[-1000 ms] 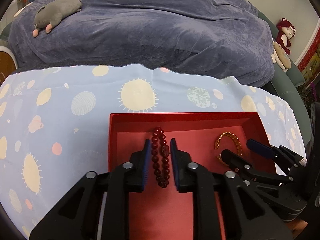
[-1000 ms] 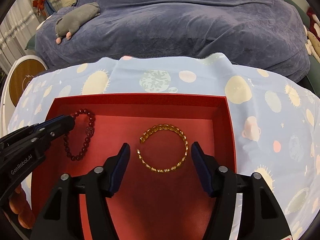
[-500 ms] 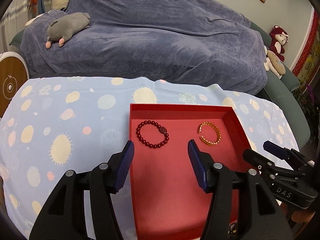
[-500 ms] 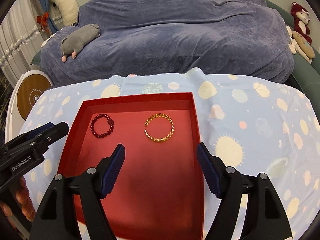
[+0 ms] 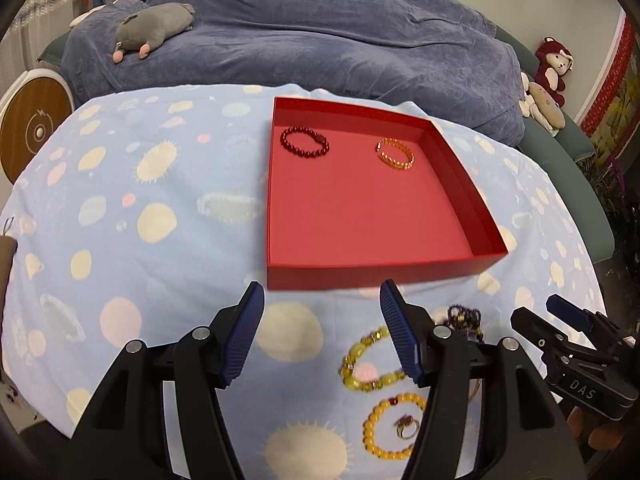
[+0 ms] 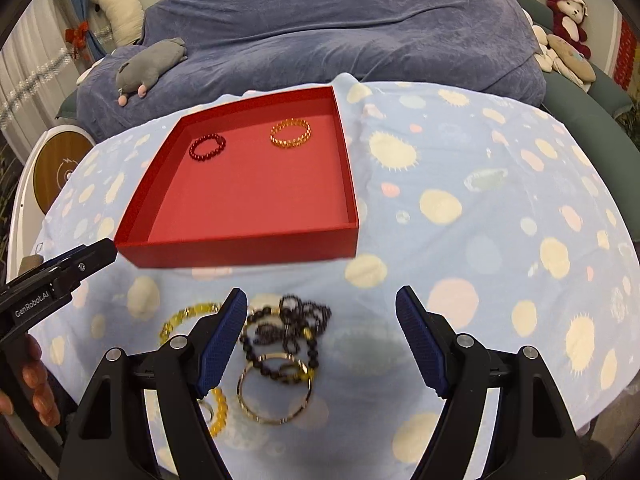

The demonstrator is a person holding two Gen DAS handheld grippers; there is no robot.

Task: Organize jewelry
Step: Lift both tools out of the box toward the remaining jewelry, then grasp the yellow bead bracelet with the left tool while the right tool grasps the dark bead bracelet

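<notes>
A shallow red box (image 5: 384, 270) (image 6: 240, 248) lies on the spotted blue cloth. At its far end rest a dark red bead bracelet (image 5: 286, 145) (image 6: 200, 157) and a gold bracelet (image 5: 390, 162) (image 6: 286, 144). Loose pieces lie on the cloth nearer than the box: a yellow bead bracelet (image 5: 360, 376), an amber bead bracelet (image 5: 376, 440), a small ring (image 5: 406, 428), dark beads (image 6: 288, 320) and a gold bangle (image 6: 274, 420). My left gripper (image 5: 320, 292) hovers before the box's near wall, its jaws opening with nothing between them. My right gripper (image 6: 321, 294) stands open above the dark beads, touching none.
A bed under a blue-grey blanket (image 5: 320, 40) runs behind the table, with a grey plush toy (image 5: 152, 28) on it. A round white and wood device (image 5: 36, 132) stands at the left. Stuffed toys (image 6: 568, 12) sit on a teal seat at the right.
Both grippers pulled back out of the box toward the near edge. The left one let go of the dark red bracelet, which lies in the box. The loose jewelry came into view.
</notes>
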